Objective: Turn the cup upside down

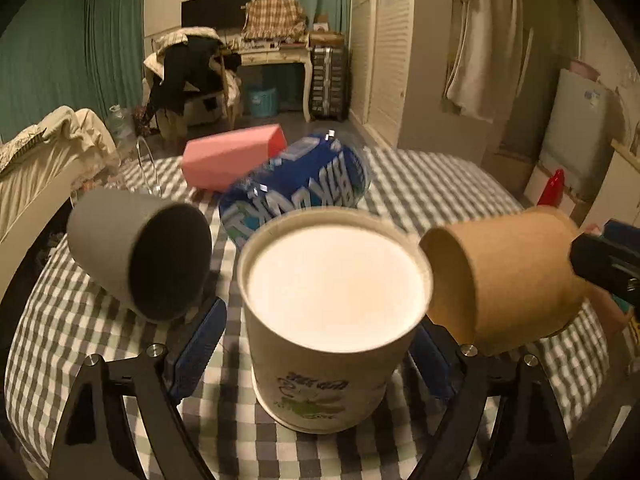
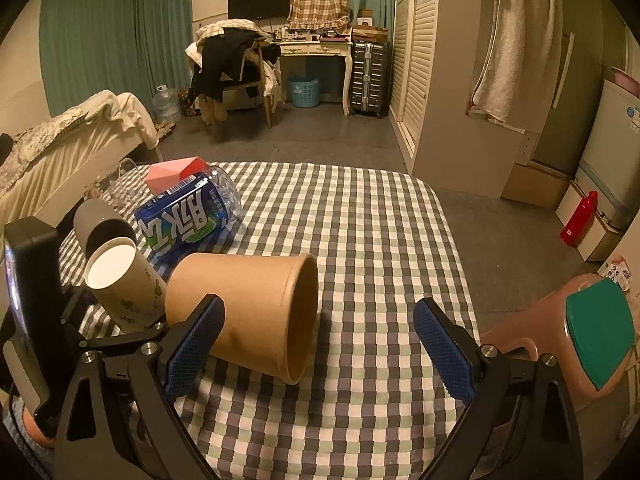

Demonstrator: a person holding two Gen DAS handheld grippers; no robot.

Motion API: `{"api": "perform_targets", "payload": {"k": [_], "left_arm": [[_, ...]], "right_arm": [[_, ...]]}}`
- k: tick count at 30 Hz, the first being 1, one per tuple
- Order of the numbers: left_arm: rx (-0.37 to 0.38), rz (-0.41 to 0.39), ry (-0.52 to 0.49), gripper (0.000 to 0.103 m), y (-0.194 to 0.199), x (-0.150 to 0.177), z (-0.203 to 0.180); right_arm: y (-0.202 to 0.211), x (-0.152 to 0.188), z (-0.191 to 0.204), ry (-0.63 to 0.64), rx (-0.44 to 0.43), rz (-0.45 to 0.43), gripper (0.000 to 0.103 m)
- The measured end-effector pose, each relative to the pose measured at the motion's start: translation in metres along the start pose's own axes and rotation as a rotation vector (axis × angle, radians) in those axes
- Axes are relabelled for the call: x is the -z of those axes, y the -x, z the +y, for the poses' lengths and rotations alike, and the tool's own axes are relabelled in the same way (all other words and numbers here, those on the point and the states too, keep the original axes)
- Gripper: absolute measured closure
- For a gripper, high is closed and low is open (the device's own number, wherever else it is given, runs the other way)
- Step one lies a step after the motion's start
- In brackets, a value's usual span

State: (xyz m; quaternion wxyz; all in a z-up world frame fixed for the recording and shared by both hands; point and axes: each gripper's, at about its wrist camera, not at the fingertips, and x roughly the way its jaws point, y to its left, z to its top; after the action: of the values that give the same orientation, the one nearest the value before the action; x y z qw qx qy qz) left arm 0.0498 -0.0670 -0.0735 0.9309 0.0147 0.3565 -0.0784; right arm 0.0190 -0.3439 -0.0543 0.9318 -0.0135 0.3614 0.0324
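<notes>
Bedroom — checked tablecloth (image 2: 360,220) under cups — curtains (image 2: 92,32)

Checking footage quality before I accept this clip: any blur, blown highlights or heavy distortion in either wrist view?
Left wrist view: the white cup's inside is blown out to near white, the pink box and blue bottle are smeared, and fisheye bends the checked tablecloth's edges. Right wrist view: sharper, the brown cup crisp with a soft shadow beside its rim; dim warm light and dark corners in both.

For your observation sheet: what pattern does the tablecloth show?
The tablecloth is a grey, white and pale green check, clearest in the right wrist view.
</notes>
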Motion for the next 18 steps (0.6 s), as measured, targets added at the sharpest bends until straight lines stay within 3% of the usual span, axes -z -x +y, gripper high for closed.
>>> {"api": "perform_targets", "payload": {"k": [5, 12, 18], "left_arm": [[0.008, -0.040, 0.024, 0.013, 0.023, -0.015, 0.006], [0.024, -0.175, 0.047, 0.013, 0.083, -0.038, 0.021], [-0.007, -0.293, 0.053, 0.013, 0.139, -0.035, 0.035]], "right_arm": [[0.012, -0.002, -0.007, -0.030, -0.032, -0.036, 0.007], [0.051, -0.002, -0.019, -0.086, -0.074, -0.157, 0.007], [0.078, 0.006, -0.007, -0.073, -0.111, -0.244, 0.007]]}}
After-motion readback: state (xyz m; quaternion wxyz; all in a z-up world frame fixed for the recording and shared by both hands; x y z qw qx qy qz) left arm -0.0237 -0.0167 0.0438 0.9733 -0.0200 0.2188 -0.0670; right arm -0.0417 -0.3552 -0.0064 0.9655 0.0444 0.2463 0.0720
